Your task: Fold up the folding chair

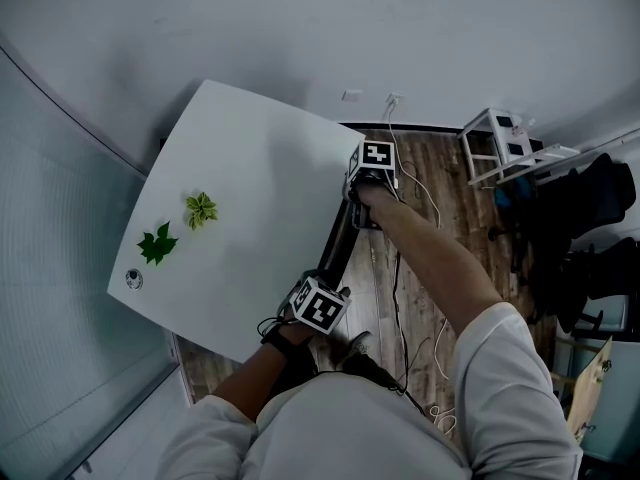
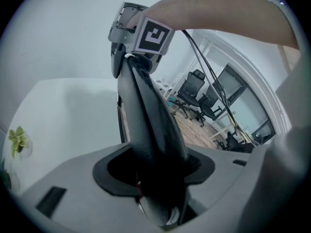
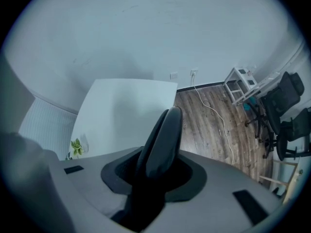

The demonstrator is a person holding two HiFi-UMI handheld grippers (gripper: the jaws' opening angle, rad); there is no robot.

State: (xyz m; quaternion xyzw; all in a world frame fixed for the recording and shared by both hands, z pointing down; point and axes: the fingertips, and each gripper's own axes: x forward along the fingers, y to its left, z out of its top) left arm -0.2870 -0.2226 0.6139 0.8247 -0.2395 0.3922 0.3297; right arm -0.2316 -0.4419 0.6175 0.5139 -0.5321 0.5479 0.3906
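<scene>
The folding chair [image 1: 340,243] is a slim black shape standing edge-up beside the white table's right edge. My left gripper [image 1: 325,288] holds its near end and my right gripper [image 1: 368,183] holds its far end. In the left gripper view the black chair edge [image 2: 146,125] fills the left gripper [image 2: 155,178] and runs up to the right gripper's marker cube [image 2: 150,33]. In the right gripper view the same black edge [image 3: 163,135] rises out of the right gripper [image 3: 155,174]. The pads themselves are hidden by the chair in both gripper views.
The white table [image 1: 250,168] carries a dark green leaf [image 1: 158,243], a pale plant [image 1: 201,209] and a small round thing [image 1: 133,279]. On the wood floor lie cables [image 1: 415,298]. A white rack [image 1: 500,143] and black office chairs [image 1: 590,218] stand at the right.
</scene>
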